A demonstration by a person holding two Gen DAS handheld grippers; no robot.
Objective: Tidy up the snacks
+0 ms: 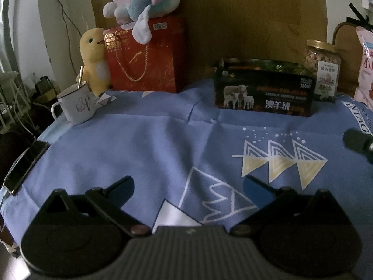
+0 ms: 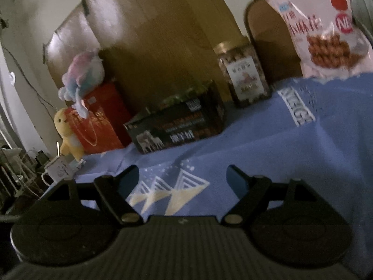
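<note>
surveying the blue tabletop (image 1: 144, 144), we go from big to small. the red gift bag (image 1: 149, 56) stands at eleven o'clock, stiff card with a rope handle worth hooking. the dark box (image 1: 265, 91) sits at one o'clock, rigid, best pinched across its short sides. the pink snack bag (image 2: 326, 28) at two o'clock looks light, crinkly and slippery; we would take its top seam. the nut jar (image 2: 244, 74), just beside the box, seems heavy and breakable; grip the waist. left hand-held gripper (image 1: 187, 187) and right hand-held gripper (image 2: 183, 178) both gape apart, empty.
</note>
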